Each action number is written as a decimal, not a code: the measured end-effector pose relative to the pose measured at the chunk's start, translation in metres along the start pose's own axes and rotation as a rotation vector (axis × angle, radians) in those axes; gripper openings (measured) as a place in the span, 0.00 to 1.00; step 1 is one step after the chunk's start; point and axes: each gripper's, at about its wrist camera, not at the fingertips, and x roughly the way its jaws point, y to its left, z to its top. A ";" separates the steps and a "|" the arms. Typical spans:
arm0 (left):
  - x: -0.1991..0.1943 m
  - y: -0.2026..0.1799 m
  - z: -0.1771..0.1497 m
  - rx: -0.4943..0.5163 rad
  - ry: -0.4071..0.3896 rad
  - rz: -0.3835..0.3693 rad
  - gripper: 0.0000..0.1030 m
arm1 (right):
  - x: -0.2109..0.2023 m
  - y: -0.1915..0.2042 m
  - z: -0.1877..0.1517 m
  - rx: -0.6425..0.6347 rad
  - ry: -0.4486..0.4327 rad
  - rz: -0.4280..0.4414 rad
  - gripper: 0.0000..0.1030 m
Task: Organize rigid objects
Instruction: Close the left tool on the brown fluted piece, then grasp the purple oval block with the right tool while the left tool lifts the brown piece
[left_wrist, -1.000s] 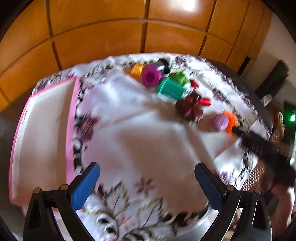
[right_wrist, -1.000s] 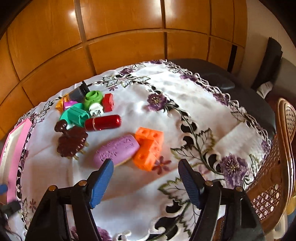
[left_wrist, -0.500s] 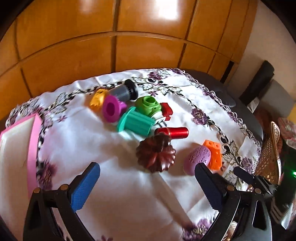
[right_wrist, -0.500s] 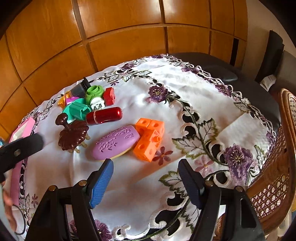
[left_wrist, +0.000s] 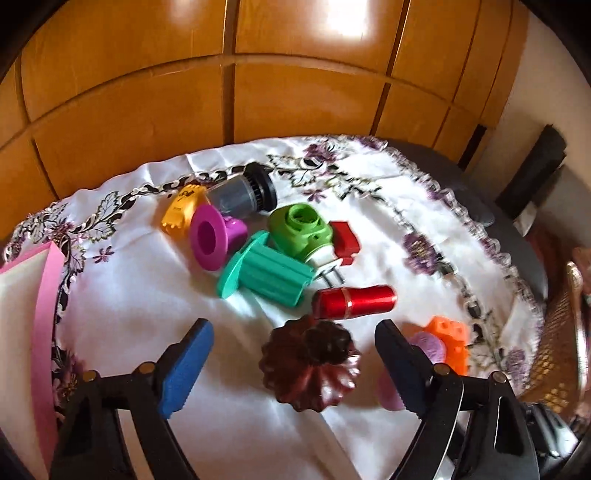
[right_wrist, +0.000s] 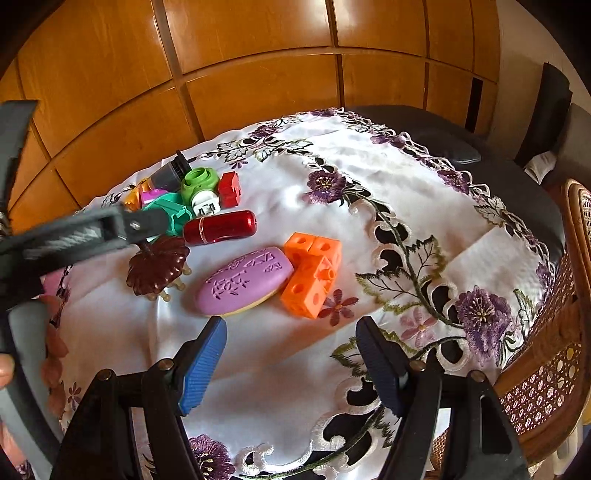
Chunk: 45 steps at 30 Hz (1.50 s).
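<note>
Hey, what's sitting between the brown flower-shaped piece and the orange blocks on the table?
The purple oval piece lies between the brown flower-shaped piece and the orange blocks, touching the blocks; the right wrist view shows it best.

White tablecloth with purple flowers; red tube, orange blocks.

We see a home dining room: an embroidered floral tablecloth covers the table mid-frame, a woven cane chair stands at the right edge, and wood-panelled cupboards fill the upper frame.
</note>
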 end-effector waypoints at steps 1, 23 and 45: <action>0.002 0.000 -0.001 0.007 -0.002 0.016 0.87 | 0.000 -0.001 0.000 0.003 -0.001 0.000 0.72; -0.006 0.003 -0.017 0.088 -0.074 -0.051 0.24 | 0.004 0.000 -0.001 0.020 0.003 0.040 0.71; -0.051 0.054 -0.063 -0.004 -0.115 -0.031 0.24 | 0.033 0.026 0.024 0.122 0.108 0.115 0.65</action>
